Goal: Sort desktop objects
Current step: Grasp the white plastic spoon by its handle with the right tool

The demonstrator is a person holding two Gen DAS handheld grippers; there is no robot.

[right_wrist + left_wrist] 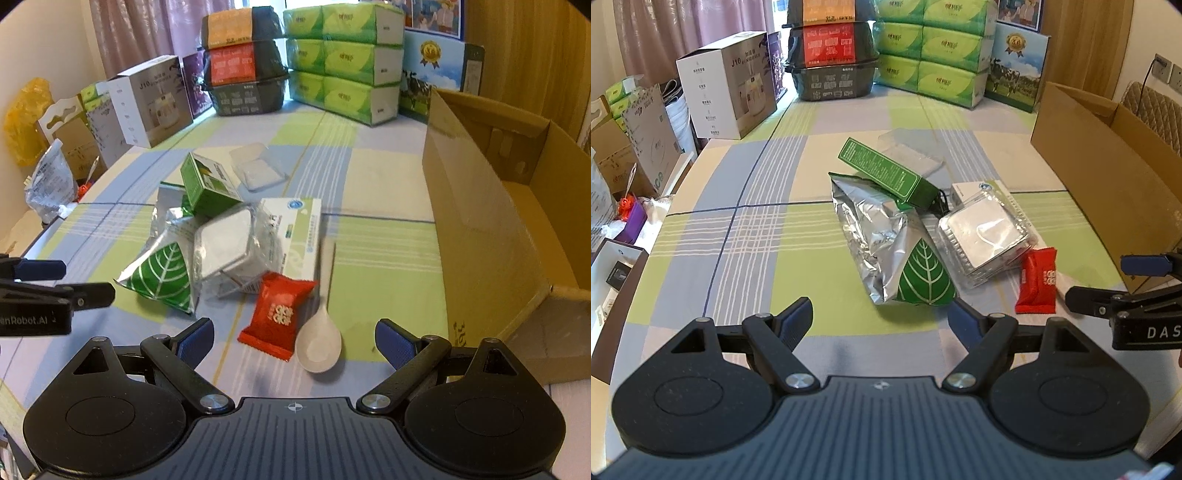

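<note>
The open cardboard box (pixel 491 206) is waiting at two o'clock. The red candy packet (pixel 279 314) and white spoon (pixel 319 345) are lying on the desk at twelve o'clock from the right claw (pixel 293 341) — nearer than the left claw (pixel 881 319); the spoon's long axis is pointing away. Both claws are gaping, empty.

Foil pouch (pixel 882 236): crinkled, glossy metallic. Clamshell container (pixel 984 236): clear glossy plastic. Red sachet (pixel 280 310): shiny film. Spoon (pixel 318 341): matt white plastic. Box (pixel 491 221): matt brown cardboard. Surface (pixel 757 258): checked woven cloth.

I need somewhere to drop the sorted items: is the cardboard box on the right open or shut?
Open. The cardboard box has its top flaps spread, and the right wrist view looks straight down onto its bare inner walls.
</note>
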